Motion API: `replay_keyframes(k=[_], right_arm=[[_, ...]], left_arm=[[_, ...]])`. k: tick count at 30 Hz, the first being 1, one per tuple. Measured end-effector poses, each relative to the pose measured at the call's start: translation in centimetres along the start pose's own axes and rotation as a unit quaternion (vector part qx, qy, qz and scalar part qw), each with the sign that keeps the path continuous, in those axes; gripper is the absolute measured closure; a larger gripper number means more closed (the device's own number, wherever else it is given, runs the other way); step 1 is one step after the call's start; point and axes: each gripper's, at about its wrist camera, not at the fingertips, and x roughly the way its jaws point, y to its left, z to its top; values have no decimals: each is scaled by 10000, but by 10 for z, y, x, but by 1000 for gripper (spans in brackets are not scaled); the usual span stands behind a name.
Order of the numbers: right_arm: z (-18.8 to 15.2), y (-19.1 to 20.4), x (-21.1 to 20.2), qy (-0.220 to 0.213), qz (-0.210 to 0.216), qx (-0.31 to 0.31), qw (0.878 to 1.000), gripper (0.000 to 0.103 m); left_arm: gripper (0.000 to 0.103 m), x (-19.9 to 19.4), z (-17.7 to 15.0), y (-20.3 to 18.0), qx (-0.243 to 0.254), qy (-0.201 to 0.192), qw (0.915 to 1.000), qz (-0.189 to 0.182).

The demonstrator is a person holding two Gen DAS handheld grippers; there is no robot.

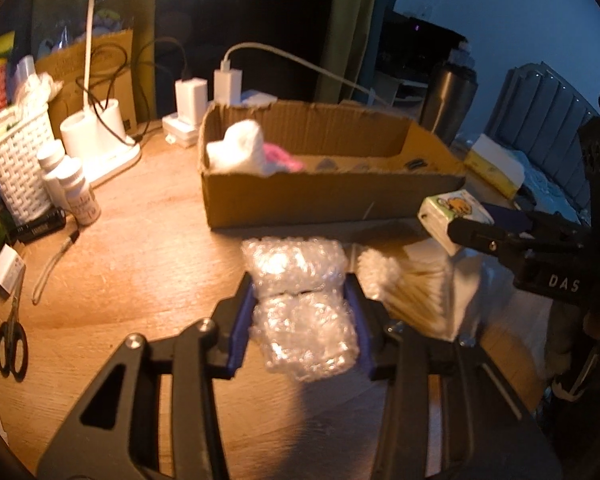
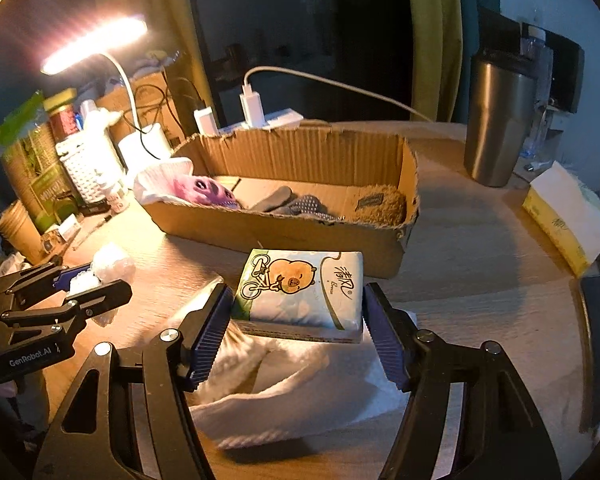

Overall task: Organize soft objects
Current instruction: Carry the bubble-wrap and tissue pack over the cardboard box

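At 6 o'clock of cardboard box (image 2: 284, 216), above table (image 2: 480, 280): left hand-held gripper (image 1: 300, 316) clamped bubble wrap wad (image 1: 300, 304), light, squashy; right hand-held gripper (image 2: 298, 312) pinched tissue pack (image 2: 300, 292) by short ends, soft, slippery film.

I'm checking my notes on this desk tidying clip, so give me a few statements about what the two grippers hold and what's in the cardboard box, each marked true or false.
1. The left gripper is shut on a roll of bubble wrap. True.
2. The right gripper holds a pair of scissors. False: its fingers clamp a tissue pack printed with a cartoon bear; the scissors lie on the table.
3. The cardboard box holds nothing. False: it holds a white and pink soft item and darker items.
4. A lit desk lamp stands left of the box. True.
5. The steel tumbler is inside the box. False: it stands on the table to its right.
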Motion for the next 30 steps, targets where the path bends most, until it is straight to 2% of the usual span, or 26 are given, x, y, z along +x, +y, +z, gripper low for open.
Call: replay_keyframes(k=[10,18,30], right_arm=[[4,-5,-42,-505,84,36,9987,33],[15,-18,-74,-918,111,44,9957,33],[23,-43,-99,-1349,193,78,9906,33]], left_arm=[[59,-36,14,-19,175,-519,9985,-77],[59,-52,32,-38,341,-773,9964,-10],[59,-63,61,-76,673,-1085,9918,38]])
